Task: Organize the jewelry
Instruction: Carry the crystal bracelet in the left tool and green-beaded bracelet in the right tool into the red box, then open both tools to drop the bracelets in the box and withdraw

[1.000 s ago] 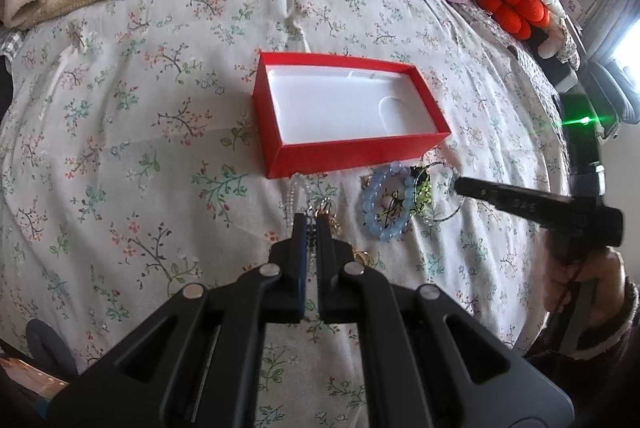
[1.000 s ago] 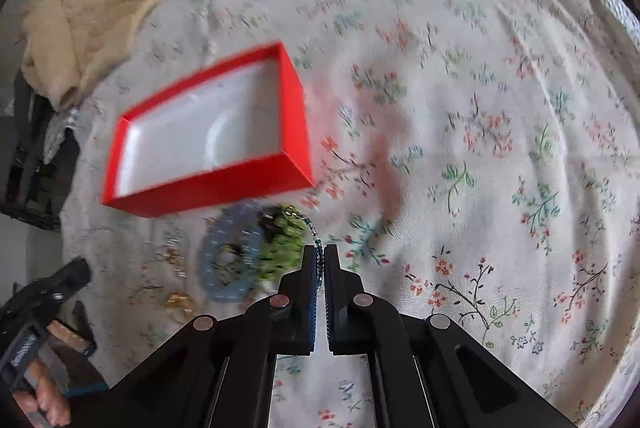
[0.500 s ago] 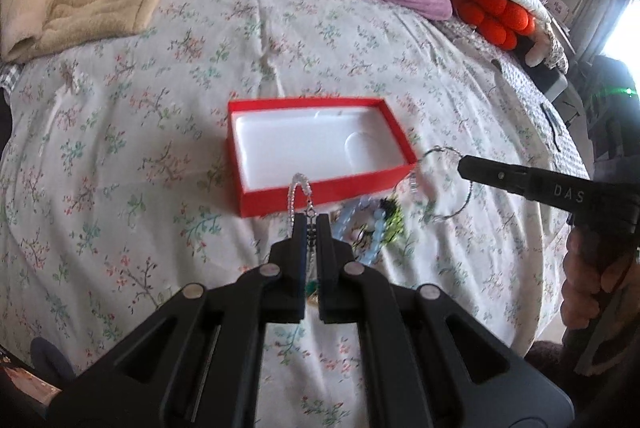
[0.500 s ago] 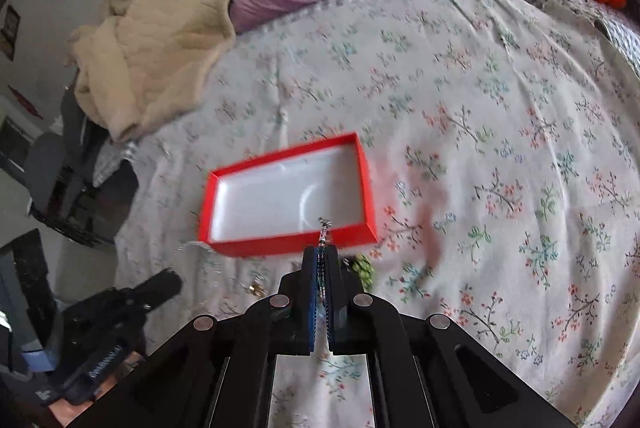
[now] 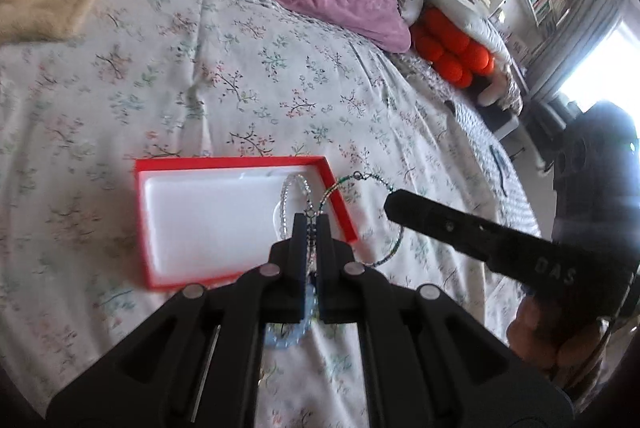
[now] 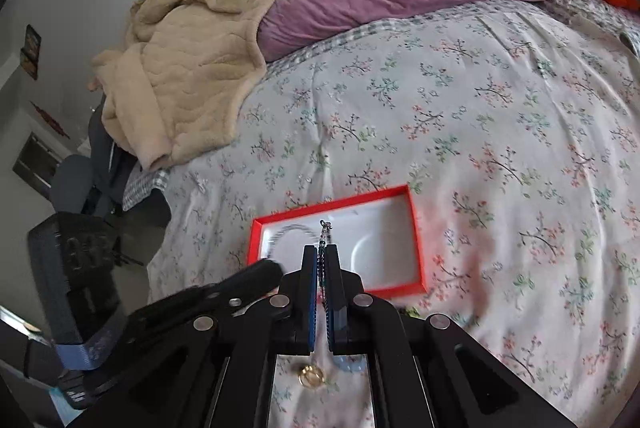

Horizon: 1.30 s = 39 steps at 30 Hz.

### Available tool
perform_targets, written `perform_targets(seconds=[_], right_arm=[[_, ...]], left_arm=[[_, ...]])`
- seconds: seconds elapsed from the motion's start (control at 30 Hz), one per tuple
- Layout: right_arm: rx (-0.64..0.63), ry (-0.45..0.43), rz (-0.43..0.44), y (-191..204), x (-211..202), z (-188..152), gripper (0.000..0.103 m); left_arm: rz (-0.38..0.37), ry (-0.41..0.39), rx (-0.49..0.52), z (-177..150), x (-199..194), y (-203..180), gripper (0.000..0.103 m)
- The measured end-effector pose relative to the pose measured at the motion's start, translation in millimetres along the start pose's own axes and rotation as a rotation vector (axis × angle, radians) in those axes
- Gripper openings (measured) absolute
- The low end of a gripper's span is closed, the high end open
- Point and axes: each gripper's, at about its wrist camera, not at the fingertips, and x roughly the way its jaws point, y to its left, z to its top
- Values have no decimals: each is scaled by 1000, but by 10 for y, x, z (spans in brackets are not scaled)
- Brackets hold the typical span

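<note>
Two pairs of tongs hang over the bed (image 5: pixel 280 76) with its floral cover, each closed on a strand of beads. The left tongs (image 5: pixel 311 228) pinch a clear beaded bracelet (image 5: pixel 289 193), whose loop stands up over the right end of the open red box (image 5: pixel 240 162); how much of it runs down between the fingers is hidden. The right tongs (image 6: pixel 321 260) are clamped on a green beaded necklace (image 5: pixel 394 242); from their own camera only a short stretch and the clasp (image 6: pixel 325 227) show above the fingertips, while the left view shows its wide loop hanging beside the box's right corner. A pale blue bead bracelet (image 5: pixel 294 332) lies on the cover, mostly hidden behind the left tongs. Through the gap in the right tongs' frame a gold ring (image 6: pixel 311 375) rests on the cover; green beads (image 6: pixel 410 311) peek past the frame, too cut off to identify. A hand (image 5: pixel 560 344) grips the right handle at the frame's edge.
</note>
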Motion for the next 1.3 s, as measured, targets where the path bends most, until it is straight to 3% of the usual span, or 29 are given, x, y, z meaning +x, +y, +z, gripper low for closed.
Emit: perform_targets(seconds=[0.13, 0.33, 0.73, 0.83, 0.97, 1.03, 1.13, 1.3], right_arm=[[5, 3, 12, 22, 150, 48, 3], [1, 33, 58, 95, 437, 66, 3], [10, 79, -139, -271, 787, -10, 3], [0, 85, -165, -305, 816, -22, 4], [5, 72, -130, -321, 768, -12, 6], [7, 62, -118, -332, 695, -2, 16], [-7, 50, -116, -321, 571, 15, 16], [-46, 25, -124, -270, 310, 2, 17]], left_arm=[[16, 9, -38, 26, 125, 167, 5], [139, 28, -36, 15, 224, 391, 5], [360, 42, 47, -10, 312, 497, 5], [374, 40, 63, -5, 318, 468, 5], [379, 34, 78, -1, 292, 413, 5], [378, 21, 85, 7, 257, 377, 5], [369, 15, 103, -4, 193, 299, 12], [380, 7, 127, -72, 55, 187, 42]])
